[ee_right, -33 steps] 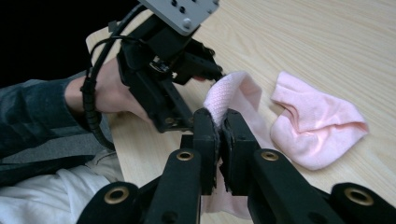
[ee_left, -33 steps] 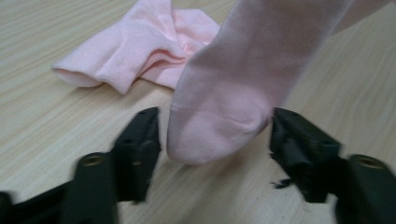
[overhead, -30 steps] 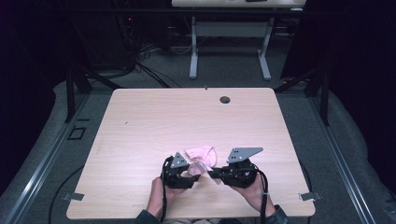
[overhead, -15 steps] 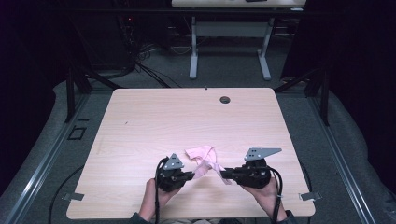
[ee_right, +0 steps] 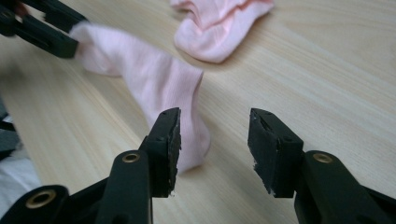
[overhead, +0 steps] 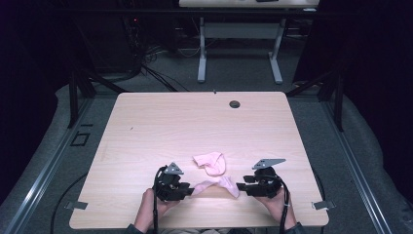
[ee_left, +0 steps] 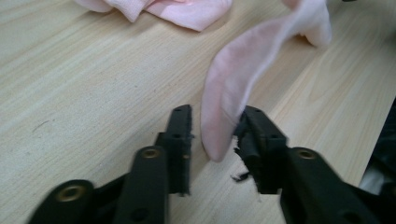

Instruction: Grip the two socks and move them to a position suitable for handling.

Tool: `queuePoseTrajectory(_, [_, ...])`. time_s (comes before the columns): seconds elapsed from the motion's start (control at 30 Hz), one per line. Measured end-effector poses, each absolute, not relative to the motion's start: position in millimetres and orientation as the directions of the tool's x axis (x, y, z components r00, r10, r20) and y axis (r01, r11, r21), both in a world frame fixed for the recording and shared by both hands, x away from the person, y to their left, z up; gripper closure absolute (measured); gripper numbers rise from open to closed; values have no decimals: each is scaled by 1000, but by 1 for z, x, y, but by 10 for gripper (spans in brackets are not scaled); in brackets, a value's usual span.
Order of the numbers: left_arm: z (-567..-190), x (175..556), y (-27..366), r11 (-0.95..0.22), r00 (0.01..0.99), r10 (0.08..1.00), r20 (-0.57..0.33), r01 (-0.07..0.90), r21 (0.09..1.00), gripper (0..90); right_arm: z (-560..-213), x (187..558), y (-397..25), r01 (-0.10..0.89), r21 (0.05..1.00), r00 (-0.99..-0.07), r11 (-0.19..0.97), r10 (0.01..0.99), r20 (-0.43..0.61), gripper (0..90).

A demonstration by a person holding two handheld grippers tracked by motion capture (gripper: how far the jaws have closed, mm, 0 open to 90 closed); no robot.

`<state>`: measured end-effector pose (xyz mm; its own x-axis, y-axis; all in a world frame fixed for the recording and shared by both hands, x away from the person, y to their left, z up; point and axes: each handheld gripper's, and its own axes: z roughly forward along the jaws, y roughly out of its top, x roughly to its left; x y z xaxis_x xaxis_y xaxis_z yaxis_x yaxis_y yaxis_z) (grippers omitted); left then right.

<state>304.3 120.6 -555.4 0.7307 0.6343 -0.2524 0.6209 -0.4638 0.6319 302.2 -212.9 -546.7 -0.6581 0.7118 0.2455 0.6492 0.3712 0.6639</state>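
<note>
A pale wooden table (overhead: 195, 126) takes up the middle of the high view, with a small dark round grommet (overhead: 234, 104) near its far edge. In the lower centre of that view lie two pink socks close together. The nearer sock (overhead: 216, 185) is stretched with its long axis running left to right across the frame, one end at the left gripper (overhead: 187, 187) and the other end lying flat just left of the right gripper (overhead: 242, 186). In the left gripper view this nearer sock (ee_left: 243, 88) rises from between the jaws near the bottom centre and runs up toward the upper right of the frame; the jaws stand apart, the fabric's end hanging in the gap and touching the right-hand jaw, not visibly clamped. In the right gripper view the same sock (ee_right: 154, 88) runs from the upper left, where the other gripper's black jaws meet it, down to the lower centre, its end lying beside the left-hand jaw; the right gripper's jaws are spread wide over bare wood. The second sock (overhead: 210, 162) lies bunched just above the first, toward the frame's centre, touched by neither gripper.
</note>
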Motion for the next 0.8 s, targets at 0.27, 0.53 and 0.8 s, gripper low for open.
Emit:
queuePoseTrajectory(0.27, [-562,285,117,-489,744,644,-177,579,653,460,-552,305,-211,664,658,-689,355,633,353,526])
queuePoseTrajectory(0.53, [-570,284,113,-486,740,660,-131,553,676,708,-573,311,-199,676,626,-686,389,641,343,681])
queuePoseTrajectory(0.8, [-560,282,117,-482,761,626,-171,550,682,885,-560,303,-204,661,659,-680,360,659,322,854])
